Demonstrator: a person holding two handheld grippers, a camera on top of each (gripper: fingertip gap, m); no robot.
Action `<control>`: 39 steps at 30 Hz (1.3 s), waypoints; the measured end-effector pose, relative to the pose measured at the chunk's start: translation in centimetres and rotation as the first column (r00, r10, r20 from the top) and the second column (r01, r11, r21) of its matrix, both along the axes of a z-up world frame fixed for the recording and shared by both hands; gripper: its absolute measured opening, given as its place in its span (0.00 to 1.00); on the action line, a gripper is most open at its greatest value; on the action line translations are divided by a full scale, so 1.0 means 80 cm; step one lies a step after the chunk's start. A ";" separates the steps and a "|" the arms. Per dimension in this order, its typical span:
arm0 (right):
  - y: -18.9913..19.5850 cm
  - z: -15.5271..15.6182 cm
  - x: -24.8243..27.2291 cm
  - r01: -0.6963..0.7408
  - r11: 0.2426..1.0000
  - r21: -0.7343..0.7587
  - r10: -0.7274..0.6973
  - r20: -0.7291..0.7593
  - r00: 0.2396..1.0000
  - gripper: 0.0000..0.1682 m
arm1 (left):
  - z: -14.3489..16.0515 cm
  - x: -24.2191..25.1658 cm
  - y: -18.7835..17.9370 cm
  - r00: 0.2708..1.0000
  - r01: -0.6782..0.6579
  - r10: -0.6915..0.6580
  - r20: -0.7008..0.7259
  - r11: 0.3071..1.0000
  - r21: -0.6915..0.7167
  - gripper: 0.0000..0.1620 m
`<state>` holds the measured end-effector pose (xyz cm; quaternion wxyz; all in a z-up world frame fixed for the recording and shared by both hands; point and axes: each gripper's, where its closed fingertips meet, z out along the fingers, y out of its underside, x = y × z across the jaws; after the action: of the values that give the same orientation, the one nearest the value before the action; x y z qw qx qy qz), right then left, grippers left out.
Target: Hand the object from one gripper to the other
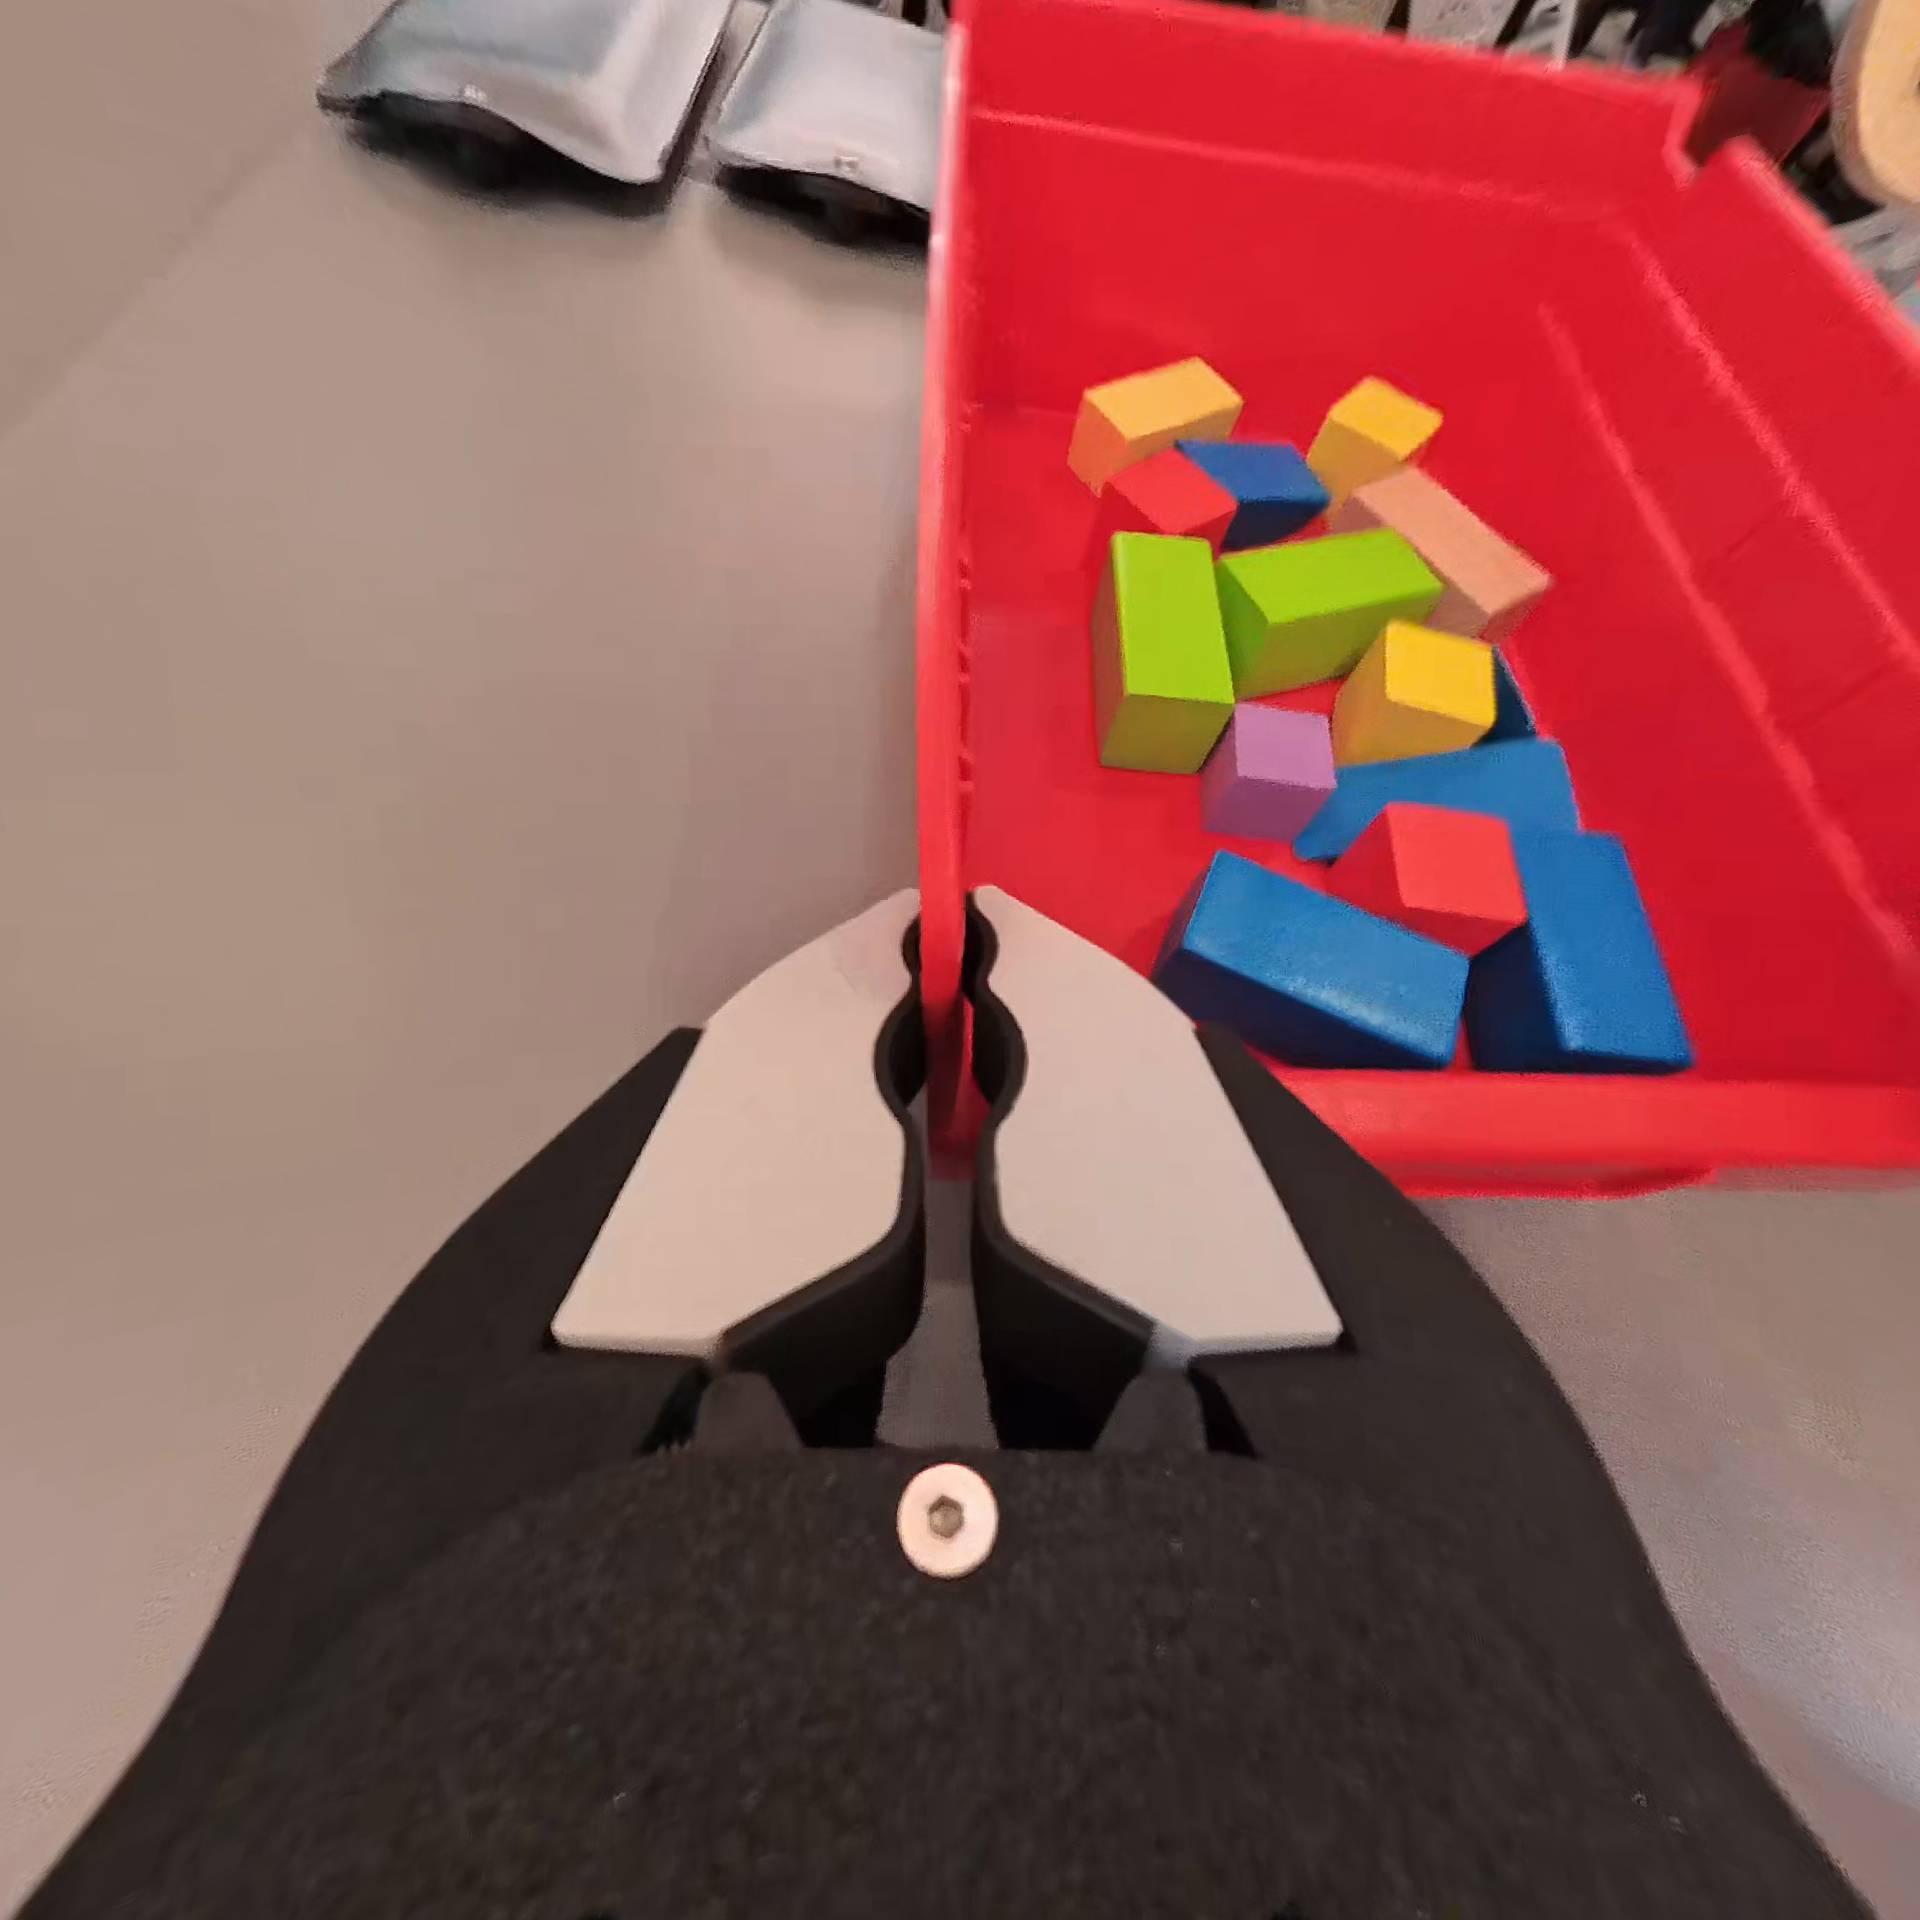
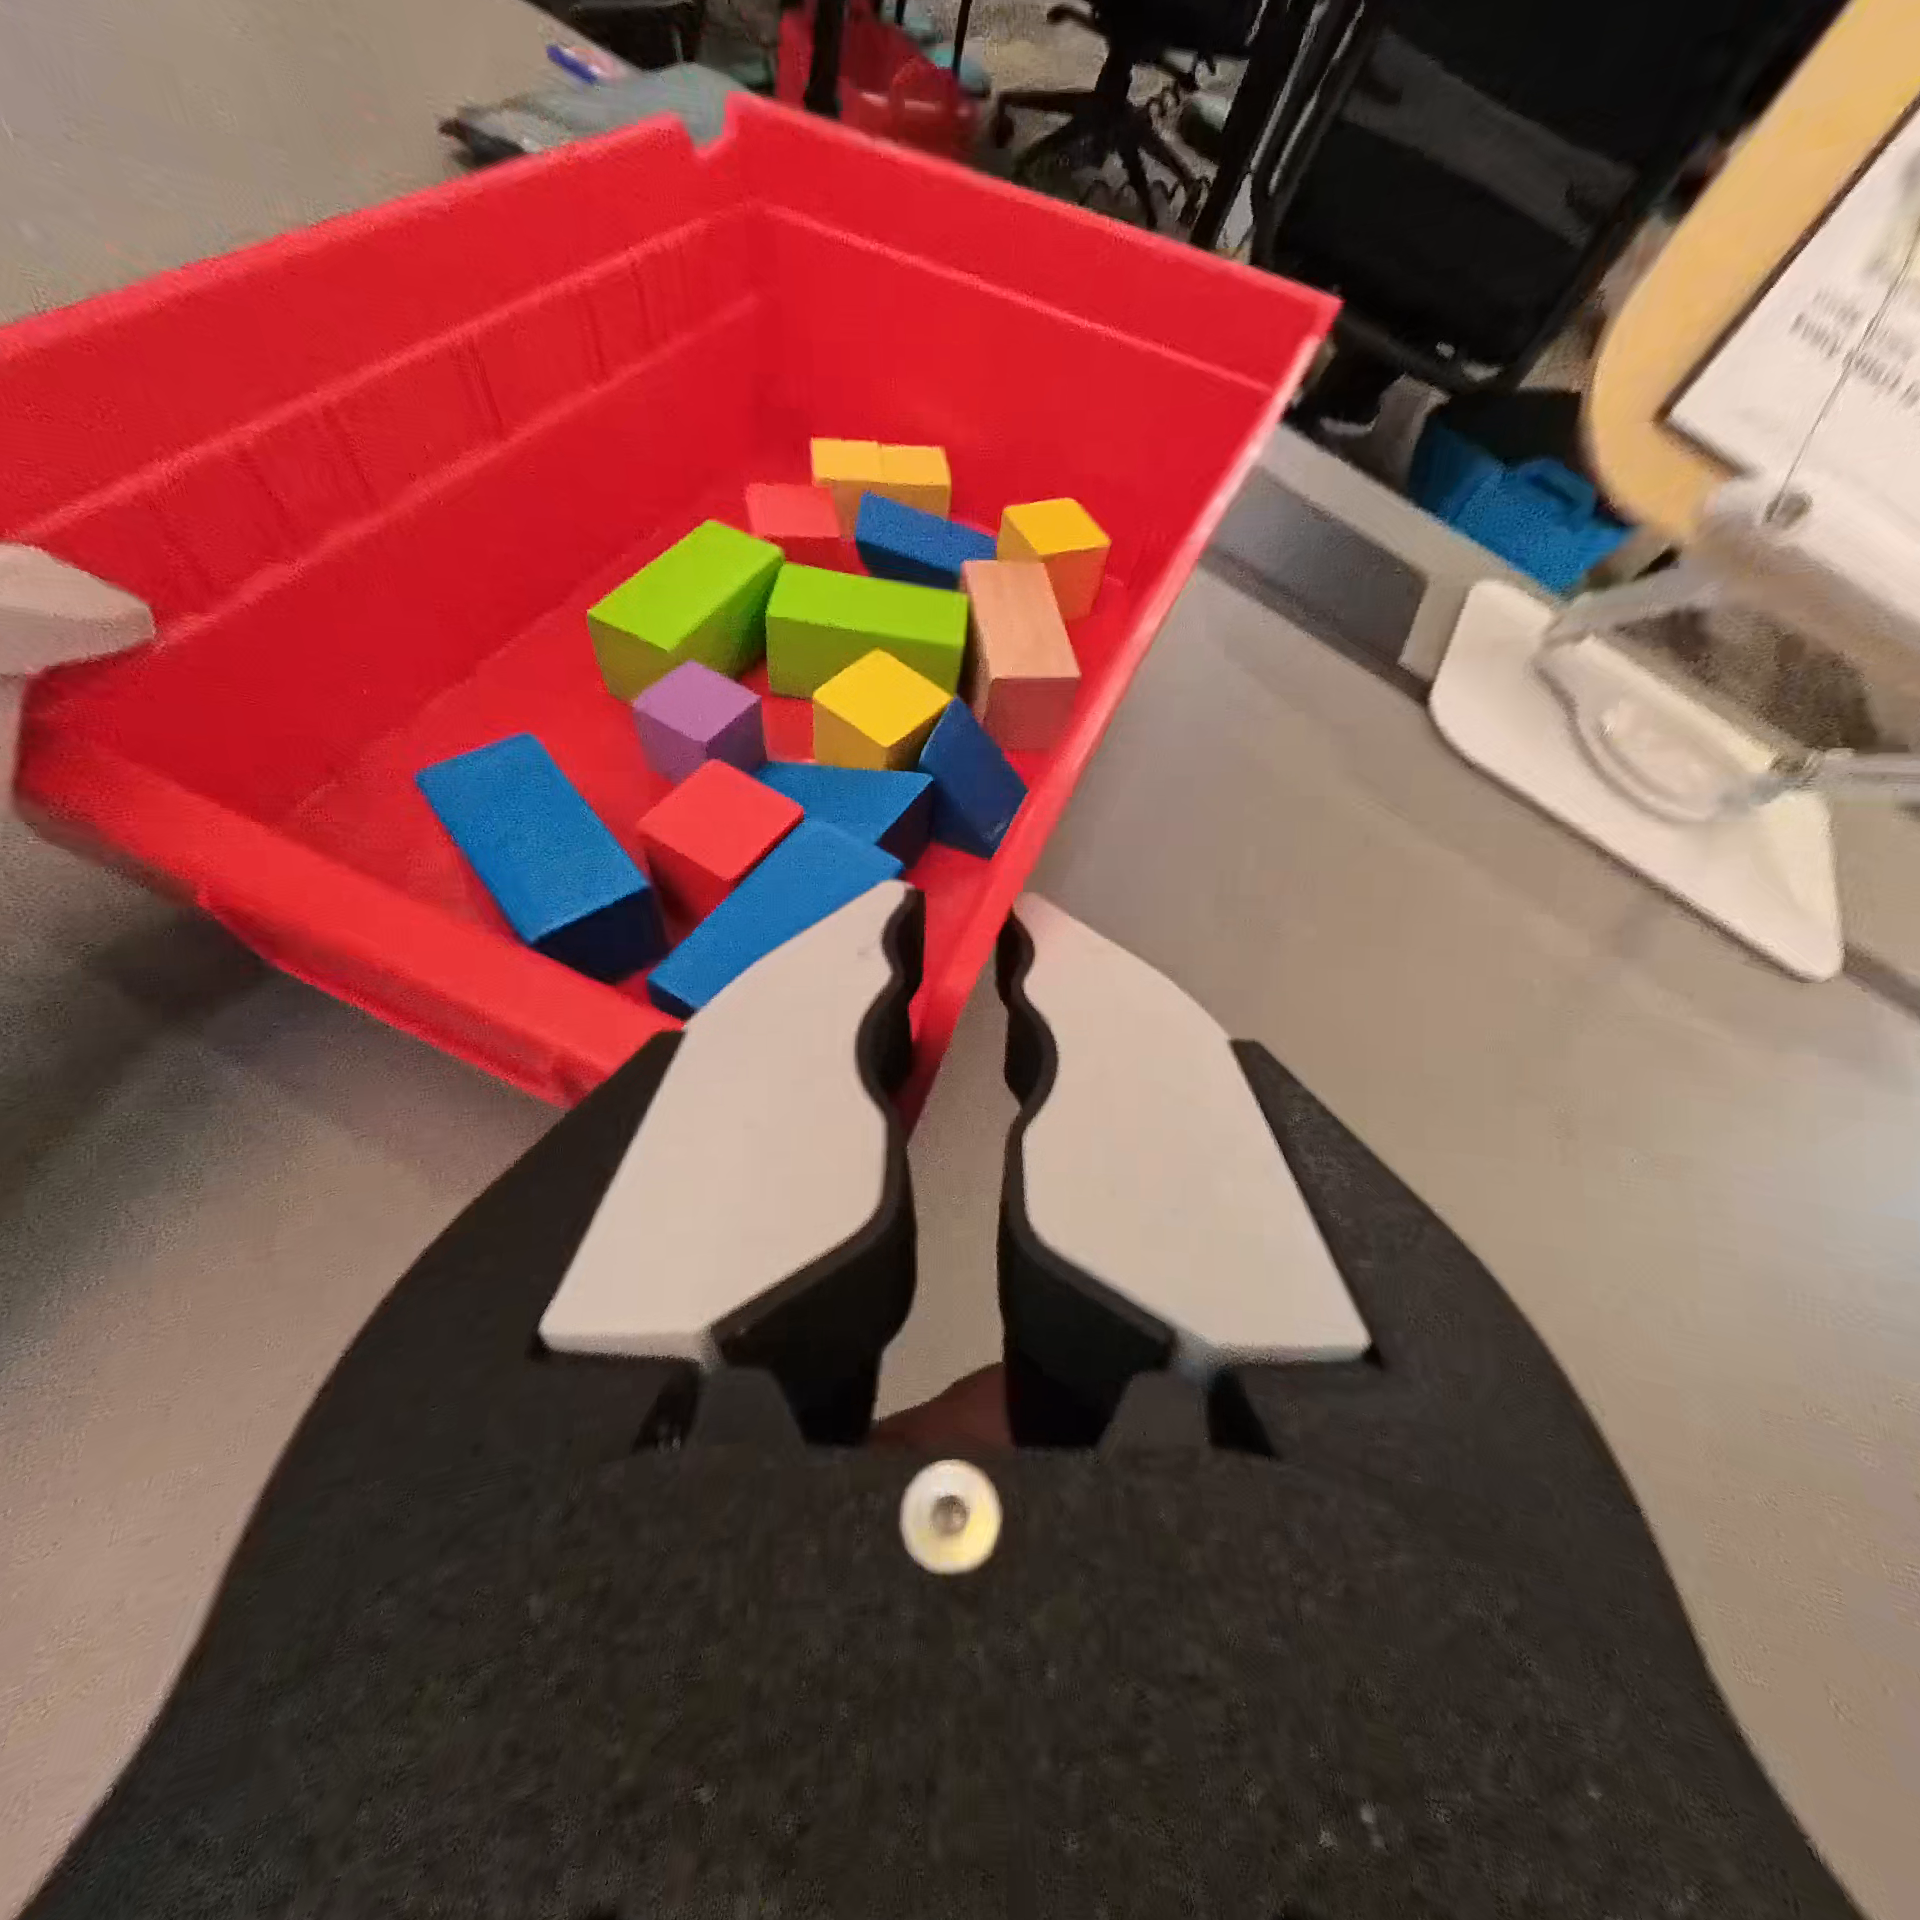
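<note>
So the red bin (image 1: pixel 1351 260) sits on the grey counter (image 1: pixel 416 623) with a pile of coloured wooden blocks (image 1: pixel 1340 686) inside, bunched toward one long wall. The left gripper (image 1: pixel 943 914) has its fingers pinched onto the bin's side wall right at a near corner, one finger outside and one inside, with the red rim squeezed between the pads. The right gripper (image 2: pixel 961 914) straddles the opposite long wall near its corner, but there's a visible gap on the outer side, so the fingers are a bit spread and I can't tell if they're actually gripping. In the right wrist view you can see the left one's grey fingertip on the bin's far rim at the picture's left edge. Two grey pouches (image 1: pixel 623 94) lie on the counter beyond the bin, near its far edge.
</note>
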<state>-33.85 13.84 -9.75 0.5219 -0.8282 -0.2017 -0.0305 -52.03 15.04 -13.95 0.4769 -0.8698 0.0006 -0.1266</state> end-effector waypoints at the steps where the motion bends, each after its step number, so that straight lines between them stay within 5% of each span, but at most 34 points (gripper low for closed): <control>1: 0.010 0.020 -0.006 -0.014 1.000 0.025 0.013 0.044 0.999 0.06 | -0.003 -0.001 -0.002 1.000 -0.009 0.009 0.022 1.000 -0.016 0.02; 3: 0.028 0.054 -0.021 -0.045 0.997 0.059 0.031 0.216 0.976 0.04 | -0.009 -0.001 -0.007 0.994 -0.014 0.018 0.105 0.999 -0.042 0.02; 7: 0.036 0.072 -0.036 -0.077 0.993 0.093 0.046 0.294 0.955 0.03 | -0.015 -0.002 -0.010 0.985 -0.002 0.016 0.174 0.997 -0.080 0.02; 15: -0.007 -0.030 0.020 0.049 0.995 -0.085 -0.058 -0.113 0.992 0.07 | 0.000 0.012 -0.001 0.984 0.052 -0.062 -0.168 0.997 -0.062 0.01; 20: -0.015 -0.038 0.038 0.121 0.989 -0.085 -0.140 -0.276 0.951 0.05 | 0.019 0.031 -0.008 0.956 0.096 -0.093 -0.279 0.995 -0.002 0.01; 25: -0.019 -0.050 0.053 0.118 0.980 -0.159 -0.174 -0.410 0.896 0.04 | 0.085 0.056 -0.018 0.888 0.177 -0.074 -0.453 0.966 0.188 0.03; 29: -0.015 -0.041 0.046 0.095 0.987 -0.126 -0.135 -0.360 0.923 0.05 | 0.046 0.042 -0.006 0.915 0.136 -0.103 -0.391 0.989 0.058 0.01; 32: -0.010 -0.042 0.048 0.107 0.988 -0.112 -0.139 -0.338 0.931 0.05 | 0.038 0.042 -0.010 0.929 0.156 -0.116 -0.352 0.984 0.085 0.02; 39: -0.020 -0.064 0.040 0.055 0.980 -0.189 -0.137 -0.453 0.881 0.07 | 0.127 0.075 0.001 0.896 0.275 -0.137 -0.422 0.918 0.286 0.06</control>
<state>-30.63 12.21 -14.91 0.4800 -0.8620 -0.0318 0.1597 -46.01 15.14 -3.82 0.5929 -0.7770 0.2115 0.0025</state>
